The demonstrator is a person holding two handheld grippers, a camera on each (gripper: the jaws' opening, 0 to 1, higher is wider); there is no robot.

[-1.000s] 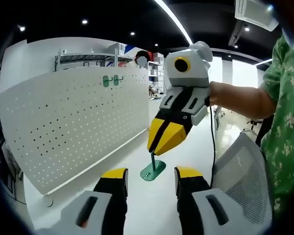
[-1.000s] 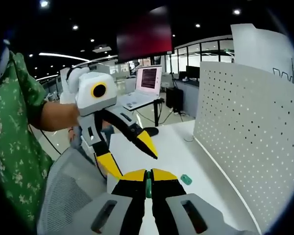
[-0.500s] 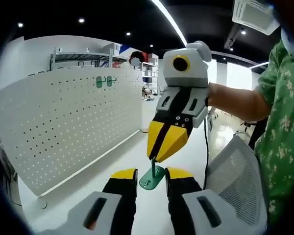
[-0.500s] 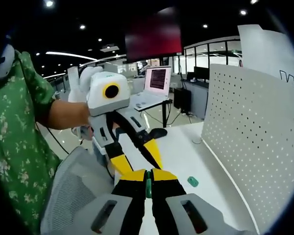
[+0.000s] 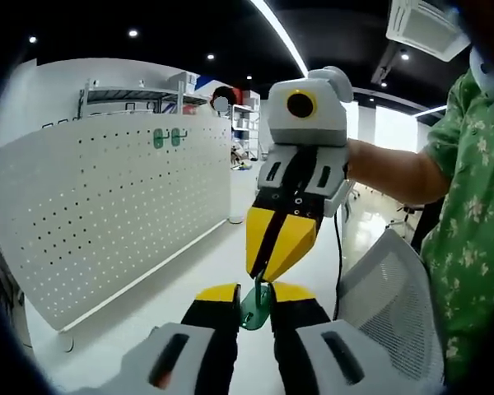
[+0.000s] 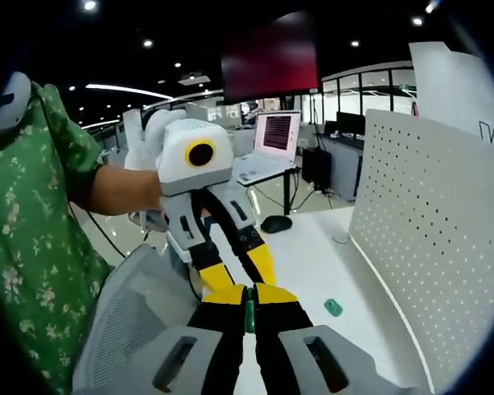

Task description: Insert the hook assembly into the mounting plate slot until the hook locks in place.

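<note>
In the left gripper view my left gripper [image 5: 253, 295] has narrowed its jaws since a second ago, now flanking the green hook assembly [image 5: 255, 303]; I cannot tell if they grip it. The right gripper [image 5: 269, 271] above pinches its stem. A white pegboard [image 5: 107, 214] stands left on the white table [image 5: 189, 280].

In the right gripper view my right gripper [image 6: 249, 290] stays clamped on the hook assembly [image 6: 249, 314], the left gripper [image 6: 243, 271] closer than before; a small green piece [image 6: 333, 308] lies to the right, a laptop [image 6: 267, 144] beyond

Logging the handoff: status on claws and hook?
Right claw shut on green hook. Left claw closing around its base, grip unclear. Pegboard off to one side, path open.
</note>
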